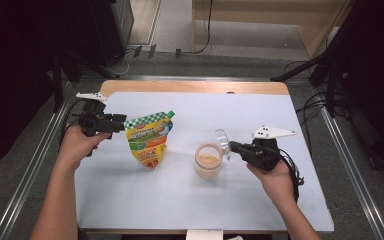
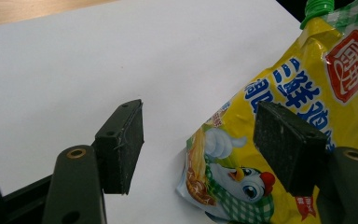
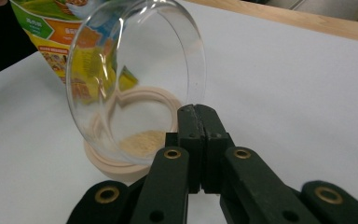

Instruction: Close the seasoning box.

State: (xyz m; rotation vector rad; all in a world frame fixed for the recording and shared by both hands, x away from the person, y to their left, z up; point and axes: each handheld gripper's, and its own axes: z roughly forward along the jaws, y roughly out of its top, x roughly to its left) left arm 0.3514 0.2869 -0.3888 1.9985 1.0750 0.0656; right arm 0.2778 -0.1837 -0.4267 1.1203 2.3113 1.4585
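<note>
The right gripper [image 1: 233,147] is clenched on the rim of the clear lid [image 3: 135,79], tilting it up off the jar [image 1: 208,160] at mid-table. The left gripper [image 1: 119,122] stands released beside the yellow pouch [image 1: 149,139], left of the jar. Judged step: opening for refill. Next, grasp the pouch securely. The pouch's contents cannot be made out.

- Pouch [image 2: 303,140]: cut off by the right and bottom edges; one pad hides part of its print.
- Clear lid [image 3: 135,79]: its rim is hidden between the closed pads.
</note>
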